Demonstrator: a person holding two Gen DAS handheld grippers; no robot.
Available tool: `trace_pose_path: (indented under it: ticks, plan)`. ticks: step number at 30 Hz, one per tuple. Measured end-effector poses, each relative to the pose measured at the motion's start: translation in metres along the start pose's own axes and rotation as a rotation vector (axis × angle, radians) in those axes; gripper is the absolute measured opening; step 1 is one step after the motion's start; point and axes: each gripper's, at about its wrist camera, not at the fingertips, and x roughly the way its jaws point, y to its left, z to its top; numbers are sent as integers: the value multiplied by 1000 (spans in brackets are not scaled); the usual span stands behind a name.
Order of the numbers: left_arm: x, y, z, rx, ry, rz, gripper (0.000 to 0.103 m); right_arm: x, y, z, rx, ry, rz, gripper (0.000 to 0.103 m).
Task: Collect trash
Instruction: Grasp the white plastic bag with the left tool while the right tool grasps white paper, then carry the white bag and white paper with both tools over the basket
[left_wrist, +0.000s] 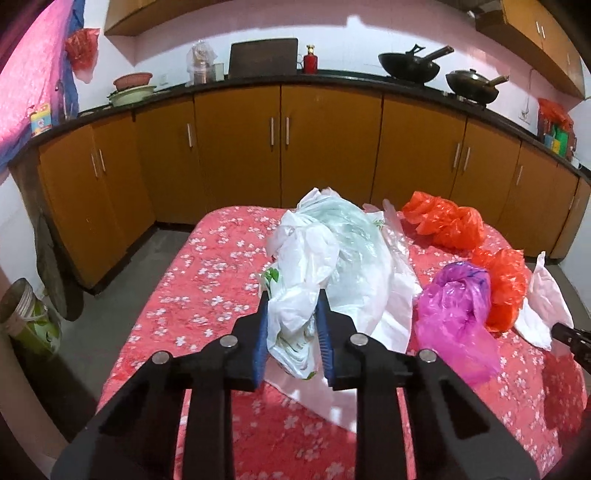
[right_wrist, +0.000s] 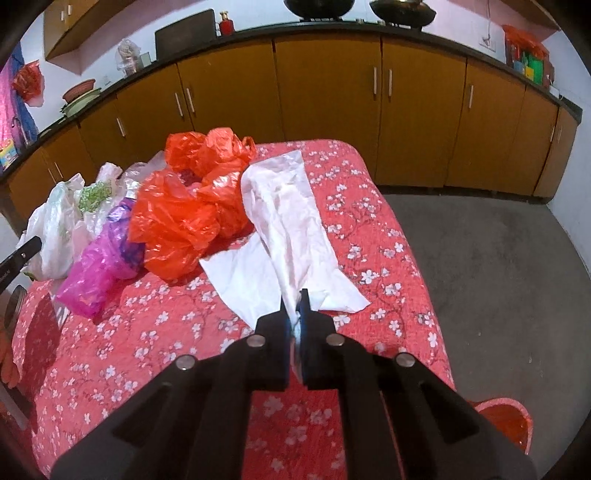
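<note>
Crumpled plastic bags lie on a table with a red floral cloth (left_wrist: 207, 295). My left gripper (left_wrist: 291, 299) is shut on a large white bag with green print (left_wrist: 332, 251), bunched between its blue pads. My right gripper (right_wrist: 294, 299) is shut on the near end of a long white bag (right_wrist: 291, 214) that stretches away over the cloth (right_wrist: 369, 229). Between them lie a pink-purple bag (left_wrist: 454, 317) and orange bags (left_wrist: 447, 221). These also show in the right wrist view: pink bag (right_wrist: 99, 266), orange bags (right_wrist: 184, 218). The right gripper's tip shows at the left view's edge (left_wrist: 569, 334).
Orange cabinets (left_wrist: 325, 147) under a black counter run behind the table, with woks (left_wrist: 410, 66) and bowls on top. A grey floor (right_wrist: 498, 258) lies right of the table. A red stool (right_wrist: 506, 417) stands at its near right corner. A tin container (left_wrist: 22, 314) stands on the floor at the left.
</note>
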Motion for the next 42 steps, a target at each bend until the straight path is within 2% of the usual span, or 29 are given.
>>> trace_pose_path:
  ticks: [8, 18, 30, 42]
  plan:
    - [-37, 10, 0, -16, -48, -2, 23, -25, 6, -5, -11, -50, 20, 6]
    - [-71, -4, 4, 8, -95, -37, 23, -64, 3, -3, 1, -113, 33, 6]
    - [-97, -40, 7, 59, -125, -94, 23, -104, -20, -2, 27, -176, 19, 6]
    - [-109, -101, 2, 144, -130, -173, 23, -129, -65, -13, 77, -214, -17, 6]
